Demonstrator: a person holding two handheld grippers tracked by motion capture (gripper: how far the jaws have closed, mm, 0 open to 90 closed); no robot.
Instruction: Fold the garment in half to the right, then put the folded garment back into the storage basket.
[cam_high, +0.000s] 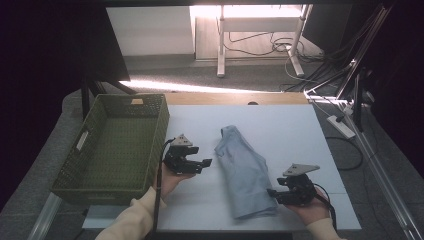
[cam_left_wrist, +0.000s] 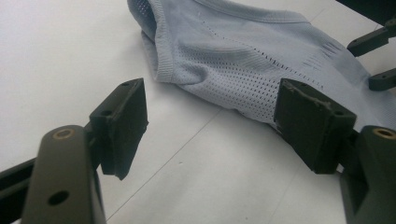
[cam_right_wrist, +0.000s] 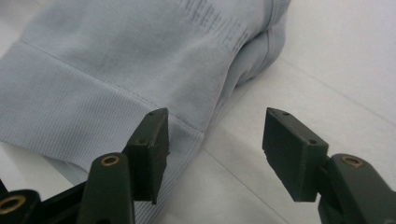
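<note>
Pale blue knit garment folded long on the white table, between both grippers; soft, light, floppy — likely to sag and unfold when lifted; best pinched at the ribbed hem or thick folded edge; perforated mesh panels; left gripper gaping, empty; right gripper likewise — beside the hem corner; woven green basket left.

A pale blue-grey garment, patterned with fine mesh holes and ribbed hems, is seen on a white table. An olive-green woven basket is seen. Both grippers are black, with grey top plates; cream sleeves are worn.
</note>
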